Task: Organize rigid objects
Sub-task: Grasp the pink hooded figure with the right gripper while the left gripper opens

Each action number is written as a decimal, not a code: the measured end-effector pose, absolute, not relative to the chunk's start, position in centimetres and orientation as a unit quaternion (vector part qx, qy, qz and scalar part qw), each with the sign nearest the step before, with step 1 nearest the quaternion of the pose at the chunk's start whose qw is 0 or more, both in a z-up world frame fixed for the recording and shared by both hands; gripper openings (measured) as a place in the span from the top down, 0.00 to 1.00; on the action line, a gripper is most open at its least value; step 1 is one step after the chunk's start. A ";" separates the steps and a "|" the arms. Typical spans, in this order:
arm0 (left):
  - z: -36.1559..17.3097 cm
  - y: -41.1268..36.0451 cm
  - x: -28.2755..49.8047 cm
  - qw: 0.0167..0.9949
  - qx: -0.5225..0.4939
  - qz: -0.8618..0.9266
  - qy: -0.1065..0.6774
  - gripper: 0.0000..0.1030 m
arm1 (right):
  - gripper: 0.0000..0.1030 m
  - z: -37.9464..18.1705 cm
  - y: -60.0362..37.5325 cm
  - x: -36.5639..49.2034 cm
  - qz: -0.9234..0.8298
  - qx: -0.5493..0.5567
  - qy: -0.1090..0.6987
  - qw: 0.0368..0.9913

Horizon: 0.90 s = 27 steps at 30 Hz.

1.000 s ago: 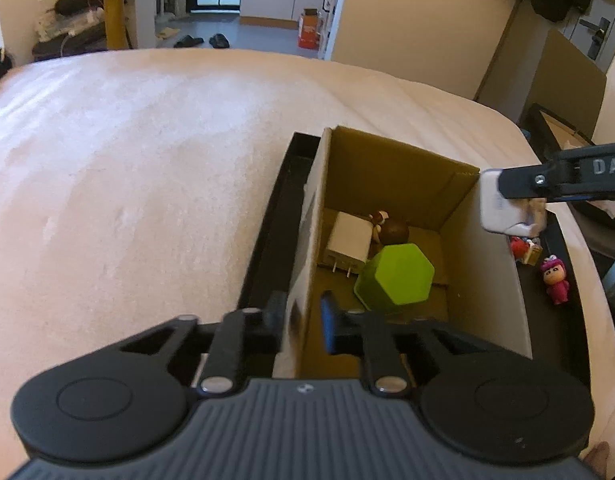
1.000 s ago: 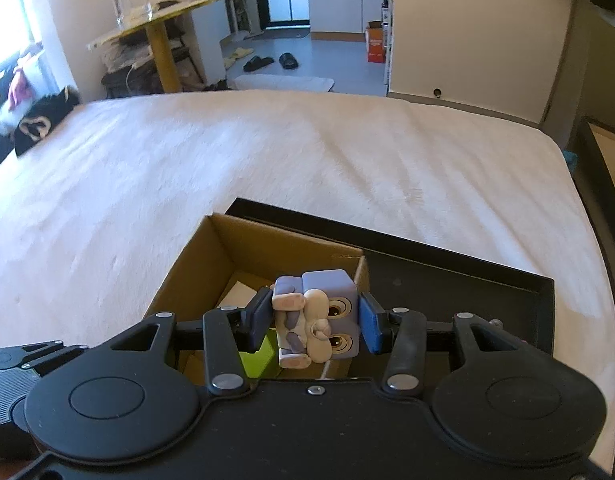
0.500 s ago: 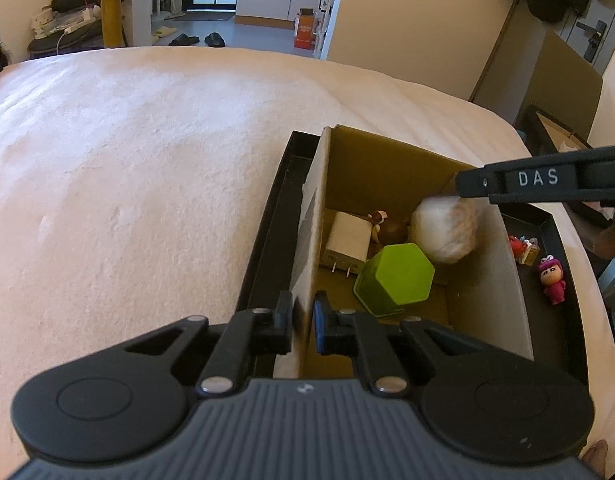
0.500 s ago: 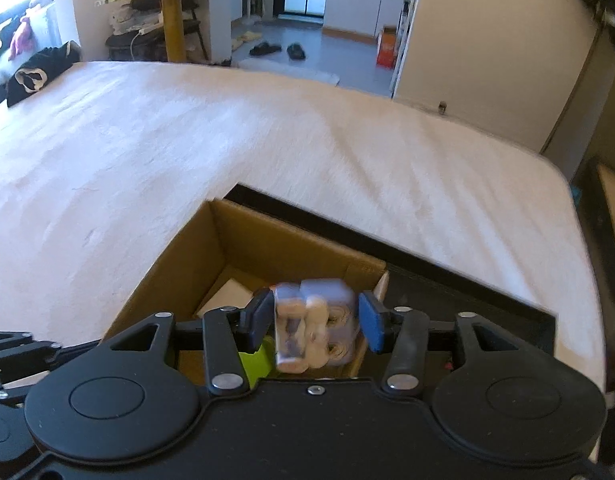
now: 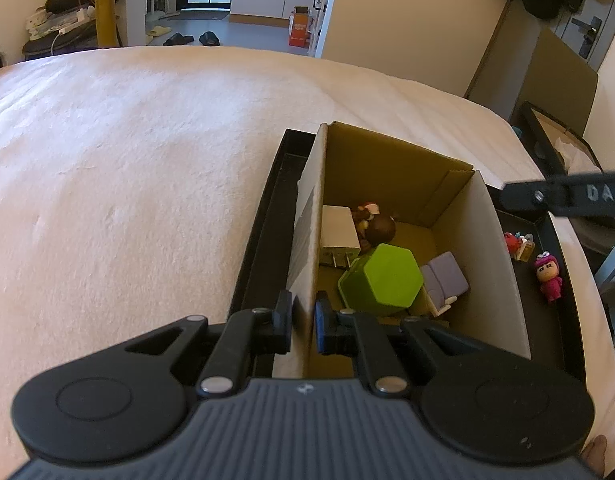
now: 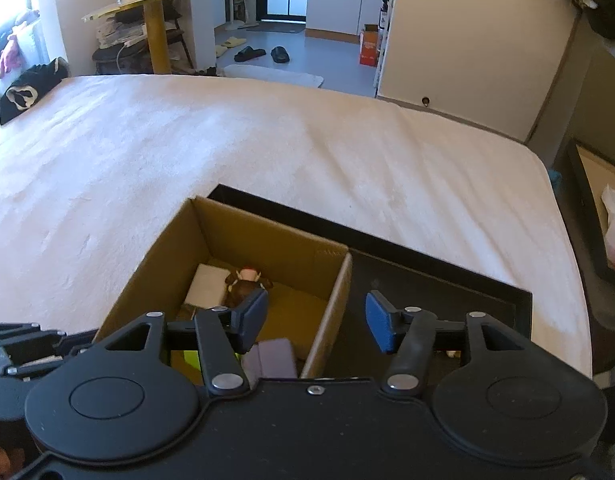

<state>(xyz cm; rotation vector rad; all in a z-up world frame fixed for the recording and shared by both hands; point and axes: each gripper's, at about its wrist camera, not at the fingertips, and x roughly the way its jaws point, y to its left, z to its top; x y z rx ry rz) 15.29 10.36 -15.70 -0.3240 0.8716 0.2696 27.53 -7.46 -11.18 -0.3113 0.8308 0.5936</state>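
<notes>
Grippers: I'm clamping the left gripper [image 5: 303, 322] on the cardboard box [image 5: 495, 272] wall; the right gripper [image 6: 315, 322] is gaping wide, empty, above the purple-grey toy [image 5: 445, 278] lying inside the box beside the green block [image 5: 381, 280].

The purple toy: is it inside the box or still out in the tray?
Inside. The purple toy lies on the box floor beside the green block, and the right gripper has its fingers spread with nothing between.

Both wrist views look down, close in, across the bed; they share the cardboard box [image 5: 391, 168] [image 6: 267, 236].
</notes>
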 end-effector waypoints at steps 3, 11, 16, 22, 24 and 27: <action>-15.7 10.3 15.3 0.885 -0.154 0.130 0.419 0.90 | 0.46 -11.4 -8.6 27.4 0.279 -0.140 0.401 0.861; -15.2 9.7 14.8 0.892 -0.141 0.136 0.408 0.90 | 0.38 -12.3 -11.5 26.9 0.280 -0.138 0.402 0.861; -14.8 9.3 15.0 0.890 -0.134 0.143 0.412 0.88 | 0.33 -13.1 -13.8 27.1 0.276 -0.137 0.404 0.862; -14.5 8.3 15.5 0.886 -0.099 0.154 0.425 0.83 | 0.30 -14.4 -17.2 28.1 0.267 -0.121 0.410 0.863; -14.4 8.2 15.7 0.883 -0.093 0.160 0.432 0.71 | 0.30 -14.7 -18.2 28.5 0.266 -0.112 0.413 0.864; -14.2 8.0 15.6 0.882 -0.090 0.169 0.430 0.51 | 0.31 -15.1 -19.7 29.1 0.265 -0.109 0.412 0.865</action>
